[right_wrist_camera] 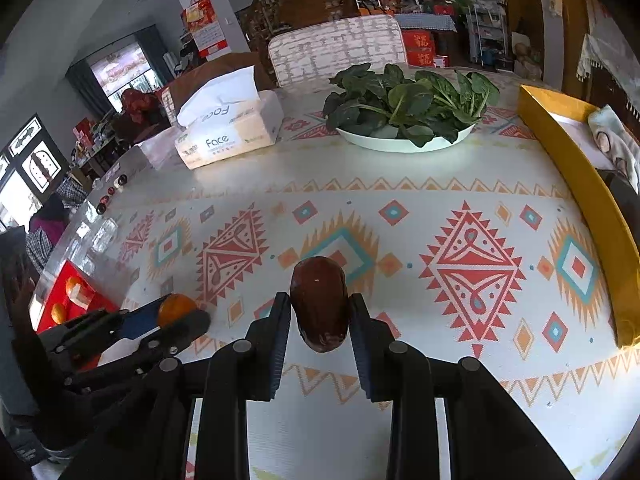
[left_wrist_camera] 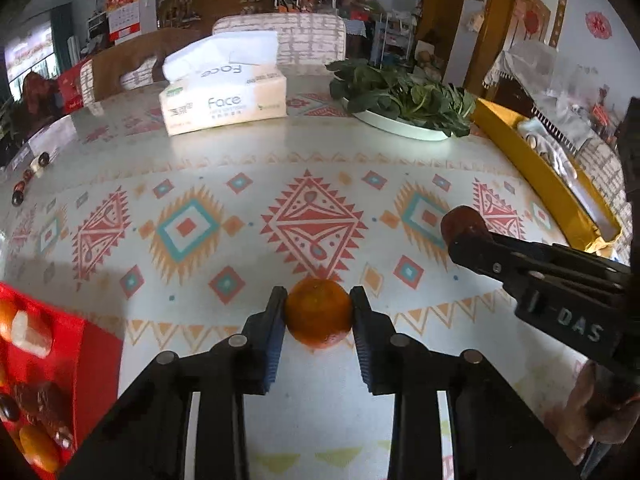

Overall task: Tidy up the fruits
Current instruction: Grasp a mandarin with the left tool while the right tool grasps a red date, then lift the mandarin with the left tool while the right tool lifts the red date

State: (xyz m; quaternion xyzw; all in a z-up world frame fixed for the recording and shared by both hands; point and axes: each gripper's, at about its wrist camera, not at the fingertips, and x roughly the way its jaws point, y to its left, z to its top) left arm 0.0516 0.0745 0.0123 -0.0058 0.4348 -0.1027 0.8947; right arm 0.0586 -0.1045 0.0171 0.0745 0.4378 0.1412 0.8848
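A small orange (left_wrist_camera: 318, 314) rests on the patterned tablecloth, and my left gripper (left_wrist_camera: 319, 312) is shut on it, both pads against its sides. From the right wrist view that orange (right_wrist_camera: 176, 309) shows at the lower left, between the left gripper's fingers (right_wrist_camera: 188, 326). My right gripper (right_wrist_camera: 320, 312) is shut on a dark red-brown date (right_wrist_camera: 320, 304), lifted clear of the cloth. The same date (left_wrist_camera: 462, 222) appears at the right in the left wrist view, in the tips of the right gripper (left_wrist_camera: 466, 236). A red tray (left_wrist_camera: 44, 360) at the lower left holds several oranges and dates.
Toward the back stand a tissue box (left_wrist_camera: 224, 100) and a white plate of leafy greens (left_wrist_camera: 404, 100). Along the right edge lies a yellow tray (left_wrist_camera: 548, 184) with a cloth in it. Several small dark fruits (left_wrist_camera: 30, 176) dot the far left table edge.
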